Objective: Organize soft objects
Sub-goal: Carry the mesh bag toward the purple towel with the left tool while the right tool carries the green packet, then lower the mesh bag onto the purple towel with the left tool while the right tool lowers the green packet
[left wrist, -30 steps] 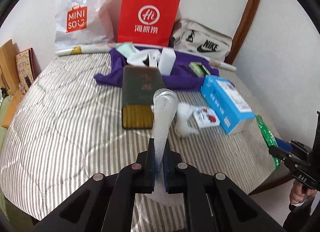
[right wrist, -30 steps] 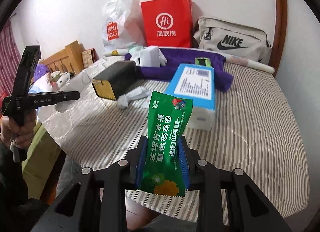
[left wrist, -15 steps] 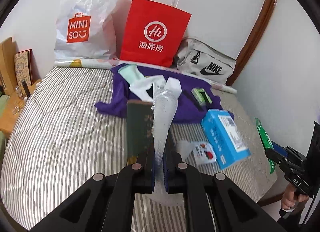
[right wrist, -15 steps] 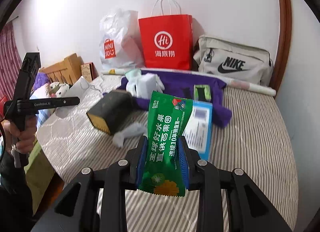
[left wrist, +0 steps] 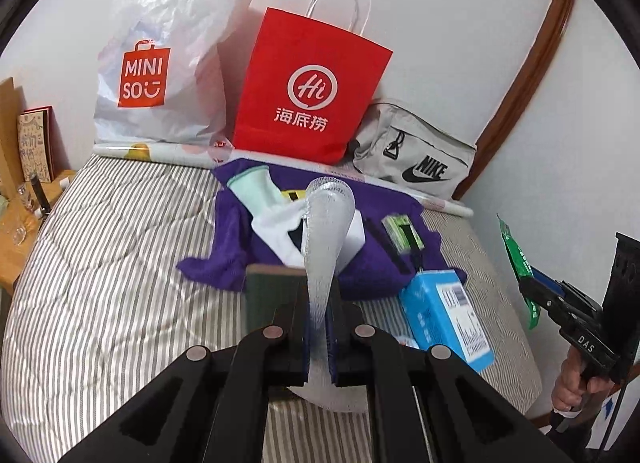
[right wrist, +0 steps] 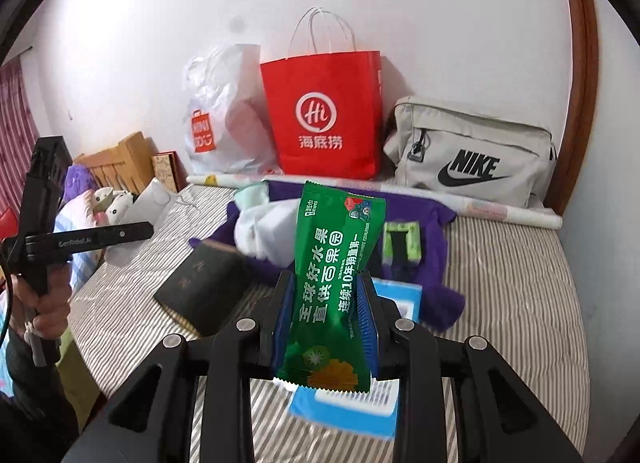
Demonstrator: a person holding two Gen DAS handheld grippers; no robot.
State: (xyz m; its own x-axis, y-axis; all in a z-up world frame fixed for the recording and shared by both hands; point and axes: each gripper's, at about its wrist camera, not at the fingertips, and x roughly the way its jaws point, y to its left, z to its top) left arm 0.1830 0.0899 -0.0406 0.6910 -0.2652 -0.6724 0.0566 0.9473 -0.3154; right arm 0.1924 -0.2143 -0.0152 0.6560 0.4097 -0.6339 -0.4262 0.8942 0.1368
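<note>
Green foil caught the light as the right gripper (right wrist: 325,323) clamped a snack packet (right wrist: 334,275) upright between its blue pads, while the left gripper (left wrist: 319,327) stayed pinched tight on a white foam net sleeve (left wrist: 325,239). Both tools had risen and pushed forward over the striped bed (left wrist: 100,271) within the past second, so the purple cloth (left wrist: 236,231) and the three bags at the wall sat nearer and lower in view than before. From the left camera, the red paper bag (left wrist: 308,91) stood at twelve o'clock, the white plastic bag (left wrist: 160,63) at eleven and the grey pouch (left wrist: 416,159) at one. A dark book (right wrist: 204,287) lay at nine o'clock of the packet, a blue box (left wrist: 444,311) at four o'clock of the sleeve, with a white sock (left wrist: 276,227) on the cloth behind. The joint advance suggested both soft items were being carried toward the bags for stowing; neither had yet been released.
</note>
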